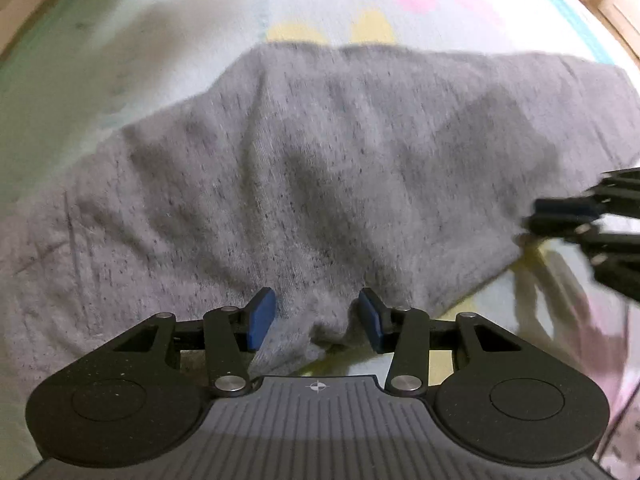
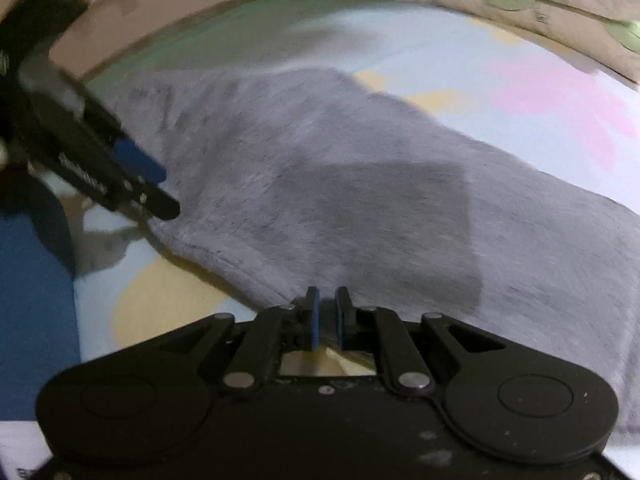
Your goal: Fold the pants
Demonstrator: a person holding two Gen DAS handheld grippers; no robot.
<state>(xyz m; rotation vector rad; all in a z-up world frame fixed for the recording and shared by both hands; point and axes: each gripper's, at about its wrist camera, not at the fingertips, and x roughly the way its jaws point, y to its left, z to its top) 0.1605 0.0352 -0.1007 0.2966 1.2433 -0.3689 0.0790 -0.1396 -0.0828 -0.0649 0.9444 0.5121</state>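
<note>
Left wrist view shows the left gripper [image 1: 316,318] fingers clenched on bunched grey pants [image 1: 320,152]. Right gripper [image 2: 326,314] fingers sit slightly apart, holding nothing, the pants just ahead.

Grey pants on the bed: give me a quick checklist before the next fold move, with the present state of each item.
1. Grey speckled knit pants lie spread on the pastel patterned bedsheet: ok.
2. Left hand-held gripper has cloth between its blue pads: ok, a bunched fold sits there. Whether the pads pinch it: cannot tell.
3. Right hand-held gripper has cloth in its narrow gap: not ok, it looks empty, poised at the pants' near edge.
4. Pants flat: not ok, ridges and creases run across them.
5. Sharp view: not ok, both cameras are motion-blurred.
6. The two grippers apart, not touching: ok.
</note>
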